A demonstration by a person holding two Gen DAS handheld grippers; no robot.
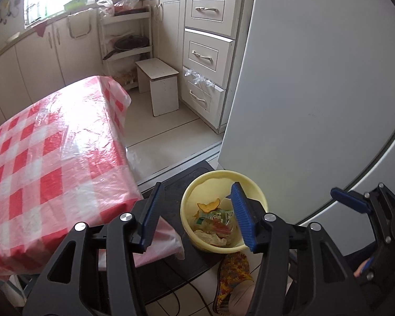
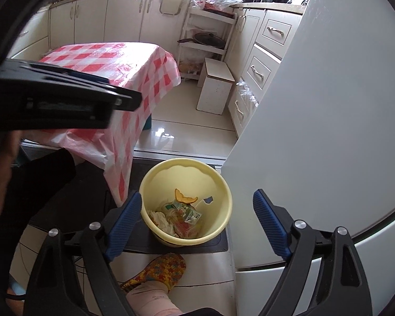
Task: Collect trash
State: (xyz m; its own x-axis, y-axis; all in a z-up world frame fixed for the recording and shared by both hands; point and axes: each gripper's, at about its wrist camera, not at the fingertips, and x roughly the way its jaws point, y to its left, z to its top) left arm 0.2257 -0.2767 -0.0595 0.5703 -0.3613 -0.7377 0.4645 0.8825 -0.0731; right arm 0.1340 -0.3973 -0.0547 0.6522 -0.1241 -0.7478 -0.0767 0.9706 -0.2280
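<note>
A yellow bin (image 1: 252, 189) stands on the floor beside the fridge and holds trash: an orange peel (image 1: 209, 205), crumpled wrappers (image 1: 216, 221) and tissue. My left gripper (image 1: 197, 192) hovers above it, open, with nothing between its blue pads. In the right wrist view the same bin (image 2: 223, 192) lies below my right gripper (image 2: 197, 197), which stands wide open and empty, and the orange peel (image 2: 184, 197) tops the pile. The left gripper's black body (image 2: 65, 97) crosses the left of this view. The right gripper's blue fingertip (image 1: 350, 200) shows at the right of the left wrist view.
The bin rests on a black mat (image 2: 134, 242). A table with a red checked cloth (image 1: 52, 144) is to the left, a white fridge (image 1: 316, 79) close on the right. A person's foot in a patterned slipper (image 2: 160, 268) is just before the bin. A white stool (image 1: 160, 84) and drawers stand beyond.
</note>
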